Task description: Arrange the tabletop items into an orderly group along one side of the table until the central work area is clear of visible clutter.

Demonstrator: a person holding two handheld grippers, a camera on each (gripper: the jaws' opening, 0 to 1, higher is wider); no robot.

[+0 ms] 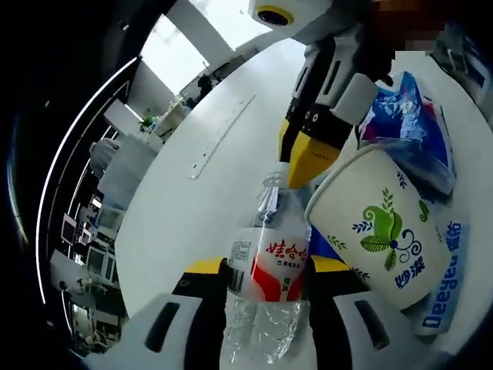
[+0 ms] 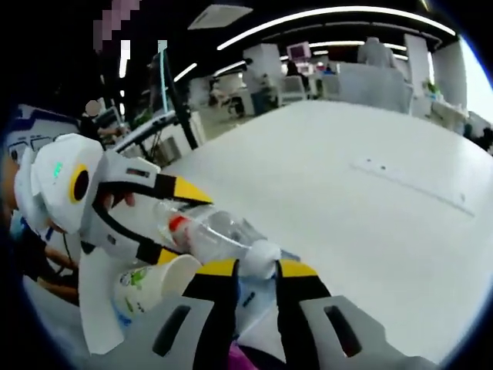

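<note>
In the left gripper view, the left gripper (image 1: 266,308) has its jaws pinching the body of a clear plastic water bottle (image 1: 269,285) at the bottom centre, above the white bench (image 1: 208,193). The right gripper (image 1: 308,158) comes down from the top, its yellow-tipped jaws at the bottle's neck. A white paper cup (image 1: 377,231) with a green leaf print sits just right of the bottle, near a blue packet (image 1: 412,127) at upper right. In the right gripper view, the right gripper (image 2: 258,266) has its jaws closed around the bottle's white cap (image 2: 264,256) at lower centre.
</note>
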